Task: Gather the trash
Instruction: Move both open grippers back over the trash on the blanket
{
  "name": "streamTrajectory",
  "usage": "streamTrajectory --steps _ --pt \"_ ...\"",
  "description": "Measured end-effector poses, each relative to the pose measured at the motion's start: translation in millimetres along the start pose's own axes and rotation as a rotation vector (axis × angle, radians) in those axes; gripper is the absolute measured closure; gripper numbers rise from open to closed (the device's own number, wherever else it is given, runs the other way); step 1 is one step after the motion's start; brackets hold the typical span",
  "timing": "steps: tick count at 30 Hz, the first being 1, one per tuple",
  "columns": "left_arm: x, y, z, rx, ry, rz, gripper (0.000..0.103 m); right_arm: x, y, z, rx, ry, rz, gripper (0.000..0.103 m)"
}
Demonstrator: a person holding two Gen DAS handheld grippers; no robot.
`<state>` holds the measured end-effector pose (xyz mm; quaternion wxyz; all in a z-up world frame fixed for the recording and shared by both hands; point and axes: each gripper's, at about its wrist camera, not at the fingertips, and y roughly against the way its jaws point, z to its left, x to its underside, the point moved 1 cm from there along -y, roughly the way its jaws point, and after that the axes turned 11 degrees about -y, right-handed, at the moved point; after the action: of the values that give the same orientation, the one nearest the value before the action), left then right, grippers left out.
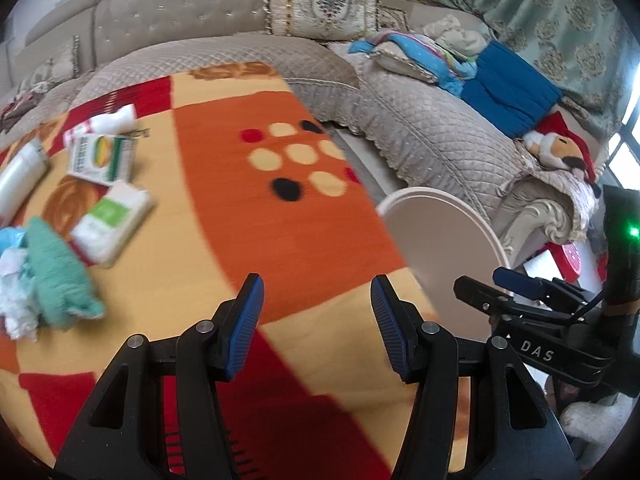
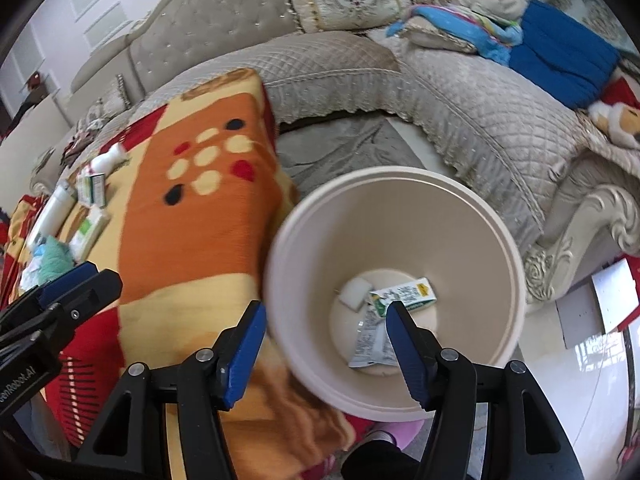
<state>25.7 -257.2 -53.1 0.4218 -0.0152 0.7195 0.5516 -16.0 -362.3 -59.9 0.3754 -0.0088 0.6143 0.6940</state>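
Across the blanket, the remaining trash lies far left of both your grippers. Your left gripper is nearer; your right gripper hangs over the bin. Both jaws stand half-open, holding nothing.

Bright daylight from the right, fisheye bending and dark corners, motion blur throughout

An orange, cream and red patchwork blanket carries cream, red and black dots. The round plastic bin is pale beige. A green-and-white carton lies inside. The quilted fabric sofa cover is grey-beige with diamond stitching; the crumpled knitted cloth is teal.
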Motion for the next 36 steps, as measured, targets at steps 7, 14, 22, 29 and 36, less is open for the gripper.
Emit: streamTrajectory --steps 7,14,22,29,36 --pt "18 19 41 -0.063 0.054 -0.009 0.049 4 -3 46 -0.045 0.068 0.008 0.042" --pt "37 40 82 -0.112 0.119 -0.025 0.049 13 -9 96 -0.094 0.147 0.027 0.042" --pt "60 60 122 -0.158 0.181 -0.027 0.049 24 -10 143 -0.138 0.21 0.043 0.042" --pt "82 83 166 -0.208 0.241 -0.029 0.049 35 -17 179 -0.178 0.265 0.073 0.042" --pt "104 99 211 -0.261 0.295 -0.019 0.049 43 -25 211 -0.223 0.313 0.105 0.042"
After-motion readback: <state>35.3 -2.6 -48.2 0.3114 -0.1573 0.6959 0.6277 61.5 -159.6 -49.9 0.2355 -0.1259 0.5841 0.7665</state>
